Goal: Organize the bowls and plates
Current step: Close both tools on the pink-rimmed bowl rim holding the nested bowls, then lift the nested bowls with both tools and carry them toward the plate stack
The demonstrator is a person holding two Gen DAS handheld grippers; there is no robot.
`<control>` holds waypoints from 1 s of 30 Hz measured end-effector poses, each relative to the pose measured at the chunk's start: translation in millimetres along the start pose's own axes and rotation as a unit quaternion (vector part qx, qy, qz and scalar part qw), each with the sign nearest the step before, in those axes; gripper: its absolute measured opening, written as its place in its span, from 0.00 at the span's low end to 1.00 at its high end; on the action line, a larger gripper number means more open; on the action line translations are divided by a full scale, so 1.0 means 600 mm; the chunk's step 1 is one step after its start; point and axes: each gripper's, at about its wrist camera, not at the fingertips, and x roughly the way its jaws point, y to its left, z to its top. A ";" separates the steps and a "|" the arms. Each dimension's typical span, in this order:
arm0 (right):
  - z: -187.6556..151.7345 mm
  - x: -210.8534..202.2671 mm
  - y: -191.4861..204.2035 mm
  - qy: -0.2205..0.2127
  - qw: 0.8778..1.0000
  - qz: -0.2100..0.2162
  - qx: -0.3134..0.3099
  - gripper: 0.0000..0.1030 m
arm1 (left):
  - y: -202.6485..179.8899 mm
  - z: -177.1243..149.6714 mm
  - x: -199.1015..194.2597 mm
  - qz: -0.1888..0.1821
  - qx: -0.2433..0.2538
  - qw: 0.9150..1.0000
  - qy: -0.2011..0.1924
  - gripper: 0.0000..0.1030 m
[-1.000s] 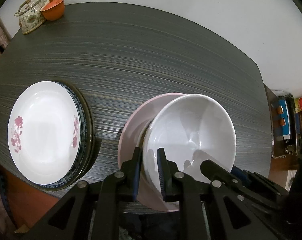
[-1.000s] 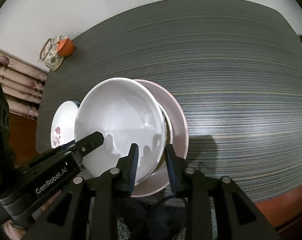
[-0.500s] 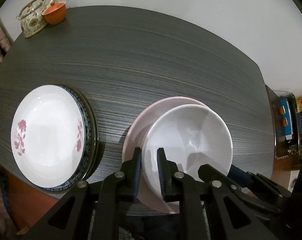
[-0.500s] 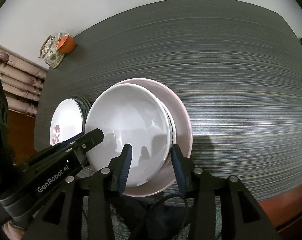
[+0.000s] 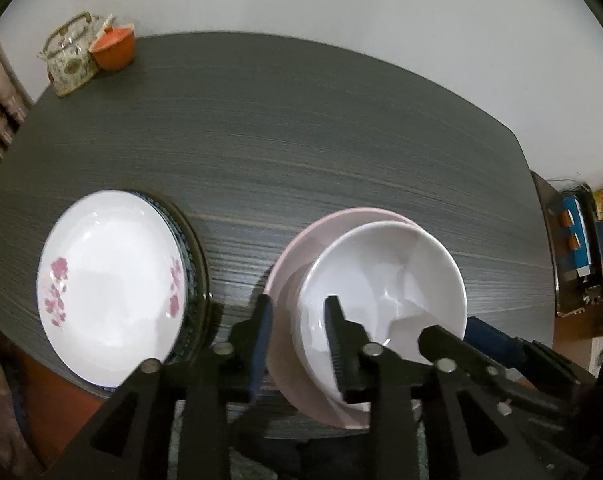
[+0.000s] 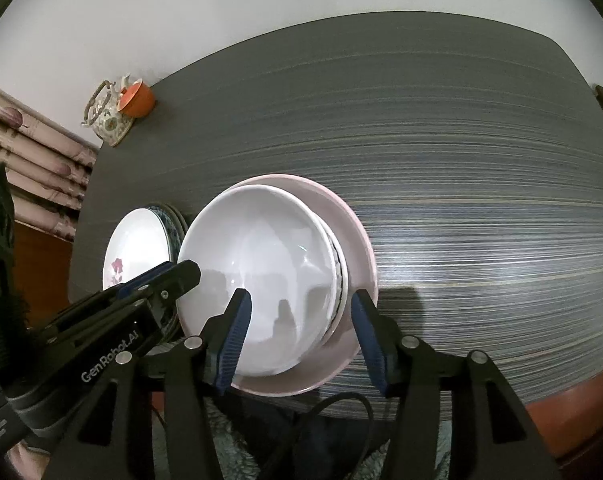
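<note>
White bowl: seated in the pink bowl, with at least one more bowl rim showing between the two on the right side. This nest stands on the dark table, close to its near edge. It appears level and at rest.

Left gripper: fingers apart, straddling the near-left rim of the white bowl, one finger inside and one outside over the pink bowl's rim. No contact with the rim can be confirmed.

Right gripper: fingers wide apart, either side of the nest's near-right rim, gripping nothing.

To the left of the pink bowl, just beside it, a flowered plate lies on top of a blue-patterned plate stack. Well beyond the pink bowl, at the table's far left corner, stand a teapot and an orange cup, touching or nearly so.

Assessment: the step in hand is the release of the white bowl onto the bowl nest; stacking looks complete, with plates in one pile and bowls in another. The next move calls for both grippers to draw back and up clear of the rims without nudging the nest, which sits near the table edge.
</note>
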 end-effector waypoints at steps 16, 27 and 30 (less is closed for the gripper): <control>0.001 -0.035 -0.028 -0.032 0.999 0.001 0.022 0.52 | 0.044 -0.001 -0.030 -0.008 -0.006 1.000 -0.025 0.50; 0.000 -0.044 -0.053 -0.031 0.999 0.001 0.036 0.52 | 0.072 -0.002 -0.020 -0.017 -0.034 0.999 -0.007 0.53; -0.001 -0.046 -0.062 -0.031 0.999 -0.002 0.042 0.52 | 0.084 -0.007 -0.022 -0.033 -0.049 0.998 -0.001 0.53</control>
